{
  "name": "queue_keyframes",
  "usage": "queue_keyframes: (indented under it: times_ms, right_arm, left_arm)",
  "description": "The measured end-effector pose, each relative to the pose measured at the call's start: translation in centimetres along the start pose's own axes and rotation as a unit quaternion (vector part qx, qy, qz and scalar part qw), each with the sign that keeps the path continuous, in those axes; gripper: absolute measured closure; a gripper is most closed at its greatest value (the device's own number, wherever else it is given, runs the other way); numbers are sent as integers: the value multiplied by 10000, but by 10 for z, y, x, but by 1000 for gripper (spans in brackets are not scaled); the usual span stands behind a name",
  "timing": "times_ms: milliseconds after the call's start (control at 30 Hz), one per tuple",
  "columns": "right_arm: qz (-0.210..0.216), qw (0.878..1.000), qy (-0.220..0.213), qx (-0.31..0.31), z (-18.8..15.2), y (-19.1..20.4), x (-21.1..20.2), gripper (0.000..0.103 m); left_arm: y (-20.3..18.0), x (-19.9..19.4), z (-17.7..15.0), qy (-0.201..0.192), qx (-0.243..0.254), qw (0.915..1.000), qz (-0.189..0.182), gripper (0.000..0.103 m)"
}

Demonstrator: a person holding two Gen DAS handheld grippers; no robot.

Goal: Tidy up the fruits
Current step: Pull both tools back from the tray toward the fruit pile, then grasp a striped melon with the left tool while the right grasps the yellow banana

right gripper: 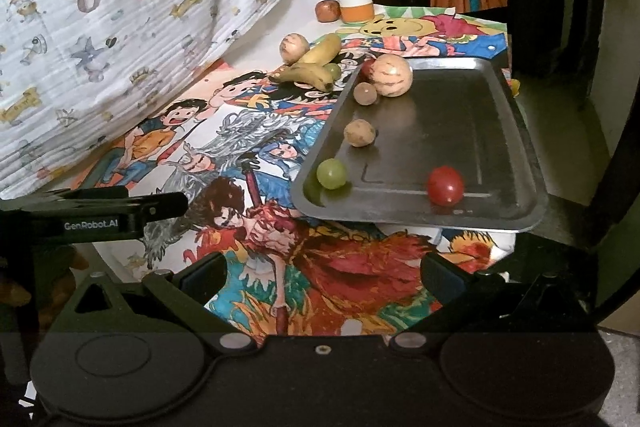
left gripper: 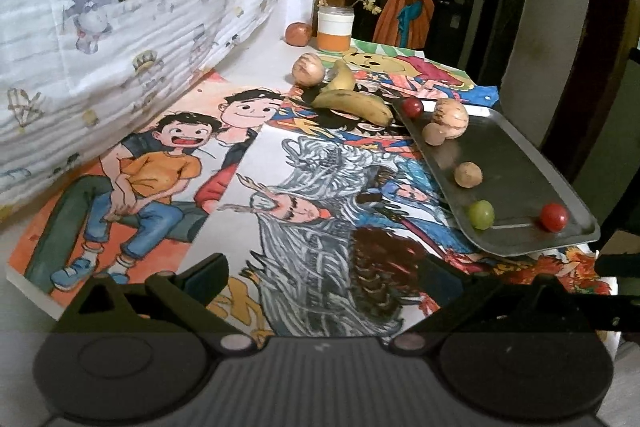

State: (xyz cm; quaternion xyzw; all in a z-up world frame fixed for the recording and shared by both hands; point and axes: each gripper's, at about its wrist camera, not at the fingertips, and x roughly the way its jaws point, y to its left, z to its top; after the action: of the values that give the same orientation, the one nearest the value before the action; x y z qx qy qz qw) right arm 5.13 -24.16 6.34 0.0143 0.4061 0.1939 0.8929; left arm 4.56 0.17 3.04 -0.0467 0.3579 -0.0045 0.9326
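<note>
Fruit sits loose on a tray (right gripper: pixel 516 131) overhanging the table edge; both grippers (left gripper: pixel 324 275) (right gripper: pixel 324 275) hover spread and empty. A nudge could tip it, rolling the tomato (right gripper: pixel 445 185) off.

I see a grey metal tray (right gripper: pixel 500 131) holding a green grape (right gripper: pixel 331 173), red tomato (right gripper: pixel 445 185), two brown nuts and a pale melon (right gripper: pixel 392 75). Bananas (right gripper: pixel 308 73) lie just beyond it.

Six small round fruits sit in the grey metal tray (right gripper: pixel 500 131); two yellow bananas (right gripper: pixel 312 67) lie just behind-left of it.
</note>
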Motion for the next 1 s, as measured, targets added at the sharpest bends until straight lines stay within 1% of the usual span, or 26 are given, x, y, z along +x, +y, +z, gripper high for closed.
queue_keyframes:
  times_ms: [133, 300, 400, 533, 600, 700, 867, 1000]
  right_arm:
    - [104, 9999, -82, -22, 14, 4, 2, 0]
    - [591, 9978, -164, 259, 42, 12, 2, 0]
    - [748, 9965, -238, 296, 62, 17, 2, 0]
    - [862, 9958, -284, 89, 91, 27, 1, 0]
    - [957, 9949, -307, -67, 106, 31, -1, 0]
    - [1123, 9928, -260, -324, 127, 35, 1, 0]
    - [872, 9937, -223, -665, 158, 32, 15, 0]
    - [820, 9945, -179, -623, 181, 20, 31, 0]
  left_arm:
    - [6, 4, 7, -45, -8, 9998, 168, 0]
    - [15, 10, 14, -87, -95, 9995, 274, 0]
    - [20, 12, 19, -145, -45, 9993, 330, 0]
    - [32, 13, 30, -297, -47, 9986, 433, 0]
    - [42, 15, 35, -405, -58, 9983, 423, 0]
    - [56, 20, 44, -419, -59, 9980, 462, 0]
    - [73, 32, 59, -436, -109, 9982, 403, 0]
    - [77, 42, 73, -458, -44, 9984, 328, 0]
